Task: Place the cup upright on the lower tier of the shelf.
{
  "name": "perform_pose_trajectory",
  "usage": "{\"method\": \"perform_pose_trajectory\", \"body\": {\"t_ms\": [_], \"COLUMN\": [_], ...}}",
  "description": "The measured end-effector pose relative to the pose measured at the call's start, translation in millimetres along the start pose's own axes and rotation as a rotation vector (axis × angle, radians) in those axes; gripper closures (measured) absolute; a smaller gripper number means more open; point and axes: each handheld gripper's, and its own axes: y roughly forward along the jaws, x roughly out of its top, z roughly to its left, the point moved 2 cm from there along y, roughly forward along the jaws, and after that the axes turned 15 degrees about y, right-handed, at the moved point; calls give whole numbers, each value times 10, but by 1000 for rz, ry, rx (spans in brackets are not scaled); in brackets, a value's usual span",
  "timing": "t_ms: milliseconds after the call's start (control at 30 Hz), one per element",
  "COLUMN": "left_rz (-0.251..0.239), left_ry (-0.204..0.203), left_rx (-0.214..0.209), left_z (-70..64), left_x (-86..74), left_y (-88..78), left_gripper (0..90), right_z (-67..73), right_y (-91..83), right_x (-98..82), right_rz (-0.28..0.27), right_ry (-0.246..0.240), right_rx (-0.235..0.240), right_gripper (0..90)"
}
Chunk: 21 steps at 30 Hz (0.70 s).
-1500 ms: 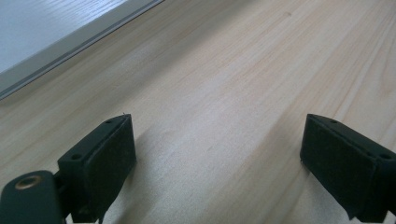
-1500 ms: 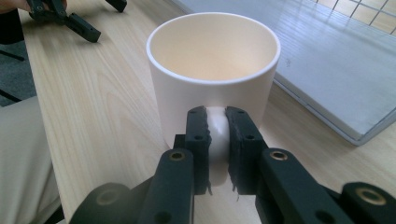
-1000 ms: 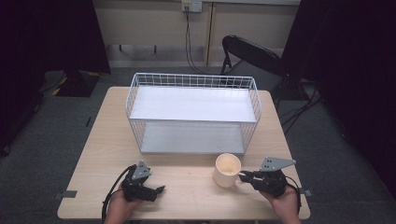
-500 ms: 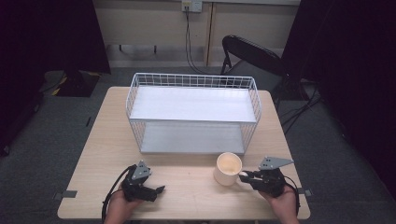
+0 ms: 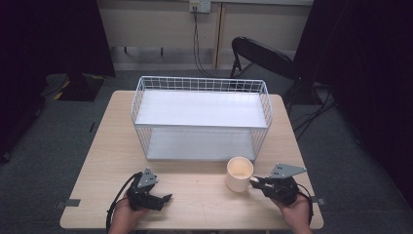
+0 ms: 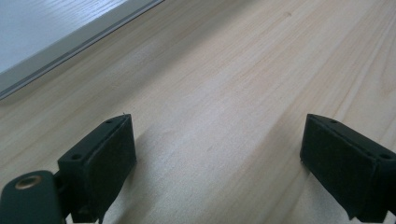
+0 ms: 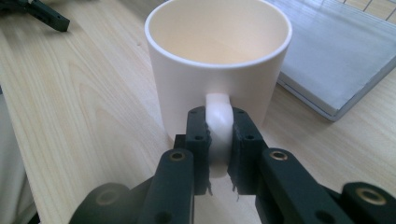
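A pale wooden table (image 5: pixel 195 195) stands in a dim room with a folding chair (image 5: pixel 263 58) behind it, and a white wire rack (image 5: pixel 202 117) with two shelves takes up the table's far half. At the near left, the left gripper (image 5: pixel 163 199) lies low over bare wood with its jaws spread wide and nothing between them; in the left gripper view only wood grain runs between its pads (image 6: pixel 105 154). Farther right, just in front of the rack's lower right corner, a cream mug (image 5: pixel 239 174) stands upright on the table, mouth up (it looks empty). Its handle points toward the near right, straight at the right gripper (image 5: pixel 255 182), whose jaws are clamped on it: in the right gripper view the pads (image 7: pixel 198 135) press the handle (image 7: pixel 218 126) from either side. The right hand (image 5: pixel 294 212) is thus the one at the mug, the left well apart from it. The rack's lower shelf lies just beyond the mug, likely where it goes.
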Motion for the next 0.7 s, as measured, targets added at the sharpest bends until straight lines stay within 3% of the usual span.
{"method": "perform_pose_trajectory", "body": {"t_ms": [700], "left_rz": [0], "left_ry": [0], "left_rx": [0], "left_z": [0], "left_x": [0], "left_y": [0], "left_gripper": [99], "right_z": [23], "right_y": [-58], "right_x": [98], "right_rz": [-42], "right_ry": [-7], "right_rx": [6], "right_gripper": [804]}}
